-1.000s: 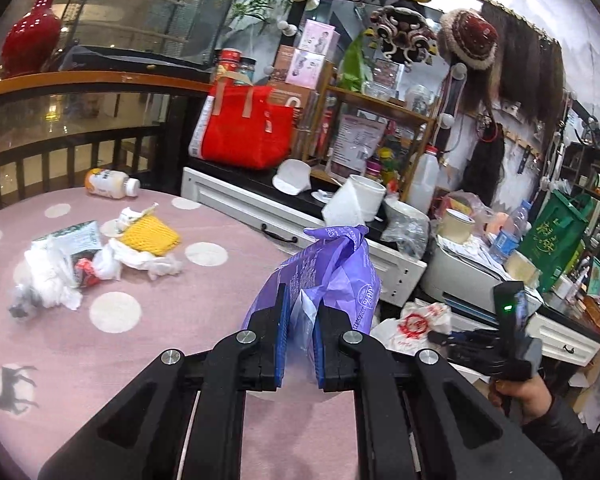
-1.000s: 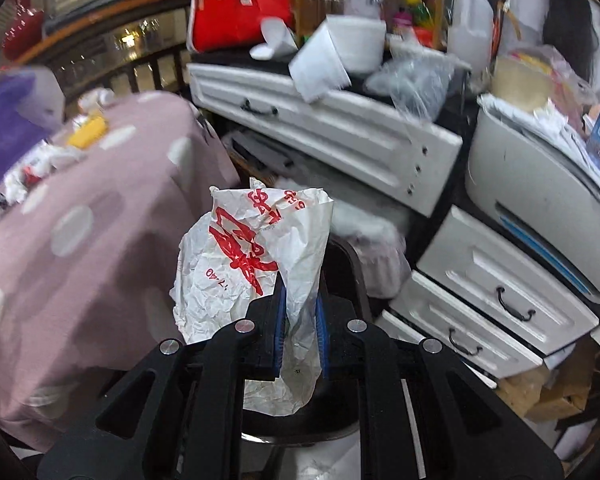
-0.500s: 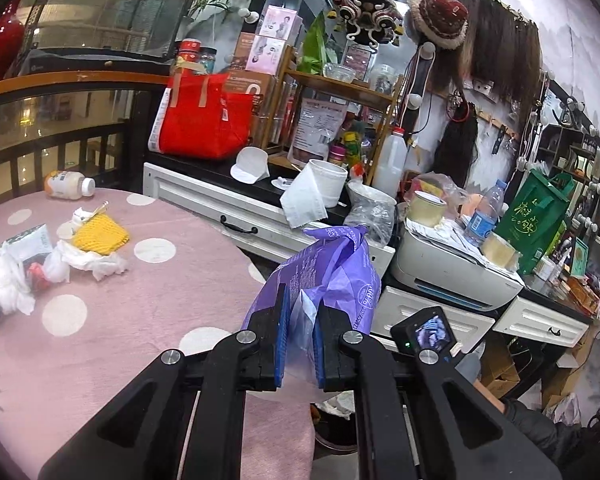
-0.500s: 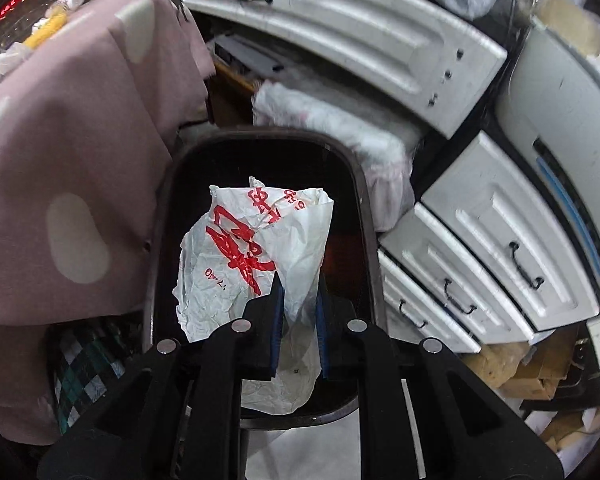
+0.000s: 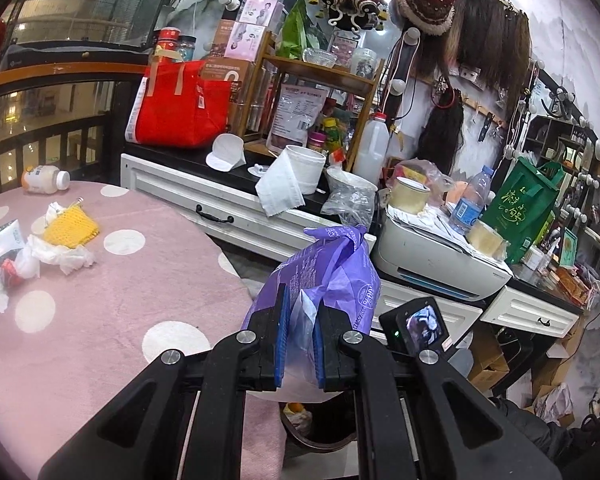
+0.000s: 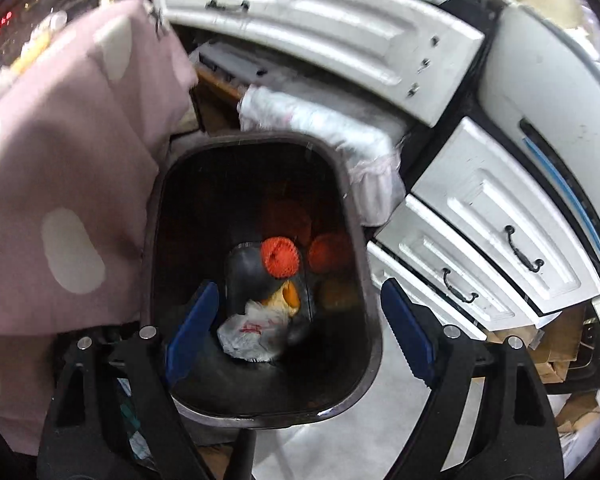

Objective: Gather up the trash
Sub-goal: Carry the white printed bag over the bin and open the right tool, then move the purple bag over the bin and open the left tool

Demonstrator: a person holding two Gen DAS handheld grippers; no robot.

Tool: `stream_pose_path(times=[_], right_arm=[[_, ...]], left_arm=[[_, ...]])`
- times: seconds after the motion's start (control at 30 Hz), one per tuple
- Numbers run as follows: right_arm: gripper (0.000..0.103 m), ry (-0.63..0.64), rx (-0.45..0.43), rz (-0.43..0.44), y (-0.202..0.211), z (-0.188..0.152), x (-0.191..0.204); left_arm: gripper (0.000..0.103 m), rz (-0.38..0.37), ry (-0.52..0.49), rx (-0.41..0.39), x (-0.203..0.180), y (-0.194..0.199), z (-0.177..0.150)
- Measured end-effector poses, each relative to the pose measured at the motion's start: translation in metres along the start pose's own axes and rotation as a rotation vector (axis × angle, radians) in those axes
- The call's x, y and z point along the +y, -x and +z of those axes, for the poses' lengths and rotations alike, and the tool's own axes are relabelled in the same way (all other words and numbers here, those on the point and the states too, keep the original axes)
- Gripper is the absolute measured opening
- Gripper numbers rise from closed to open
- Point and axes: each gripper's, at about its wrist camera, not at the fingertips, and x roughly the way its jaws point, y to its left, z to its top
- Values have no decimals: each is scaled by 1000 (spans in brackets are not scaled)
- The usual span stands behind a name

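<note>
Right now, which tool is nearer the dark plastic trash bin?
Right. The right tool hangs over the dark plastic trash bin, jaws opening and empty. The left tool grips a purple plastic bag by the table edge, higher up.

Both tongs are matte black plastic linkages with round silver screw heads at the pivots and flat blue pads lining the inner faces of the fingers (image 5: 279,336). The right tongs (image 6: 300,328) carry a small black camera block with a lit screen and a green light, seen at the near right in the left view.
</note>
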Motion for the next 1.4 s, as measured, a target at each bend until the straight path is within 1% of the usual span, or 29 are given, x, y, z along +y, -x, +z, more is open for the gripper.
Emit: stream_pose_path(times=[0.17,0.27,0.3,0.4,0.47,0.6,0.7,0.9,0.97,1.07,1.1,1.13,1.17,1.2,1.23,1.3,1.4], right_arm=[[83,-75,-95,13,34,7,-17],[83,-126,-165,-6,57,12,-31],[83,-137,-181,-20,61,13,-35],[85,-161,-226,-100,74,15,-48],[85,-204,-251,-121,82,14,-62],[85,-267,-274,-108,89,11,-83],[85,-283,-282,-102,92,10,-87],[85,-274,-288,-72,94,8,-82],[85,-271,-288,-66,93,8,-81],[85,-268,-285,-56,92,8,-79],[85,-268,-283,-53,91,8,-79],[85,-268,-282,-51,91,8,-79],[85,-267,-282,-48,91,8,-78],[85,-266,-283,-45,91,8,-78],[85,-264,-283,-43,90,8,-77],[85,-262,-282,-39,90,8,-76],[86,-263,-281,-13,88,8,-75]], left_arm=[[11,-45,9,20,-7,-10,-2],[11,-68,4,45,-14,-22,-5],[11,-71,-3,59,-18,-28,-7],[11,-72,-17,106,-27,-45,-15],[11,-72,-18,138,-31,-55,-21],[11,-75,-2,243,-41,-87,-38],[11,-72,-5,311,-49,-109,-53],[11,-46,-47,416,-62,-144,-79],[13,-30,-53,433,-63,-151,-84],[24,-14,-57,473,-63,-165,-92],[37,-11,-59,485,-63,-169,-94],[58,-11,-61,495,-63,-171,-97],[68,-9,-62,500,-63,-171,-99],[81,-3,-58,499,-62,-171,-100],[86,-4,-49,498,-61,-171,-101],[90,-28,-20,508,-60,-171,-101],[91,-61,17,524,-58,-165,-98]])
